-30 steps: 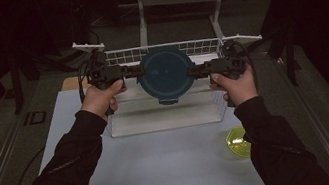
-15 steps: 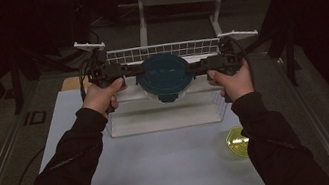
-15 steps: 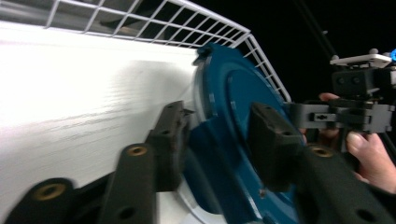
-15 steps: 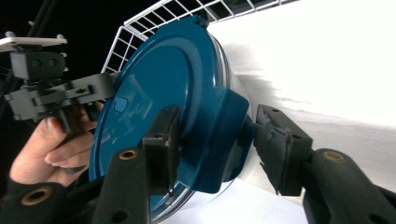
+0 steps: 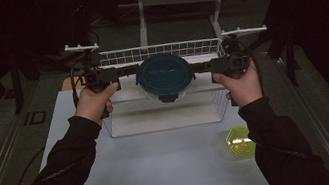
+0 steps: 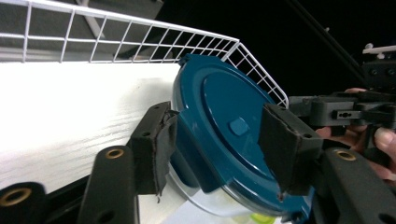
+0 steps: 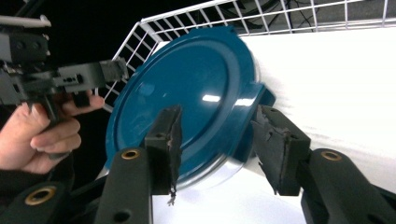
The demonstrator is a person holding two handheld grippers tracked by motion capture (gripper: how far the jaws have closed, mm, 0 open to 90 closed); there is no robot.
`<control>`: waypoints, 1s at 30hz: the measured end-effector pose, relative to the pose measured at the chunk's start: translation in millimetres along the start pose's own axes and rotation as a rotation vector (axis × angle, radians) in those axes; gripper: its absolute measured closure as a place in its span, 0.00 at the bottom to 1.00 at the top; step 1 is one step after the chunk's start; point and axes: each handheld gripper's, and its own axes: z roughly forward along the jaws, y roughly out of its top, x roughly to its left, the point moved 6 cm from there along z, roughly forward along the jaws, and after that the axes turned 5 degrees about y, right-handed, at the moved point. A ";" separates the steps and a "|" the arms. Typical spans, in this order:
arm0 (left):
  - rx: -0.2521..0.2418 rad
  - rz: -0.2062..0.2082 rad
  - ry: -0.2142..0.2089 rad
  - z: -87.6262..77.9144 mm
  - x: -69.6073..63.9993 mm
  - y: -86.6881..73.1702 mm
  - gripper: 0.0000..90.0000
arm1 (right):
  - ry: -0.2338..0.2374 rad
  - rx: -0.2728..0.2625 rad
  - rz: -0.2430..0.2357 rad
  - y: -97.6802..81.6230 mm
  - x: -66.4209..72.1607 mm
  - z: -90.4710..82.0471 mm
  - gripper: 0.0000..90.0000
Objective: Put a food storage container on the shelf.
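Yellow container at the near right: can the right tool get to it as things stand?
Probably not yet: the right tool straddles the blue-lidded container. Free of that, the way to the yellow container looks open.

High cam looks down over the tabletop (image 5: 166,173); both gripper cams sit close, facing each other across the blue-lidded container (image 5: 165,74).

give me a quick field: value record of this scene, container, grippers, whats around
container: round clear container with blue lid, held up between both grippers above the rack
left gripper: at the lid's left edge, jaws just been opening, lid rim between the pads
right gripper: at the lid's right edge, jaws astride a lid tab
rack: white wire rack at the far side of the table
other item: yellow-green cup near the person's right forearm
surface: white table
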 end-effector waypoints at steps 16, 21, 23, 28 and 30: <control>-0.056 0.198 -0.028 -29.3 -19.3 -41.4 0.14 | 0.112 0.040 -0.128 -59.7 50.1 -2.4 0.76; -0.054 0.212 -0.022 -31.5 -19.1 -58.1 0.00 | 0.121 0.063 -0.136 -70.4 53.2 6.7 0.83; -0.065 0.224 -0.013 -33.9 -18.0 -70.5 0.00 | 0.123 0.077 -0.138 -75.2 54.6 12.6 0.90; -0.078 0.262 0.024 -37.9 -16.8 -91.9 0.00 | 0.120 0.081 -0.134 -79.5 56.2 25.8 1.00; -0.089 0.295 0.057 -40.1 -15.9 -101.5 0.00 | 0.114 0.081 -0.129 -79.0 55.5 31.1 1.00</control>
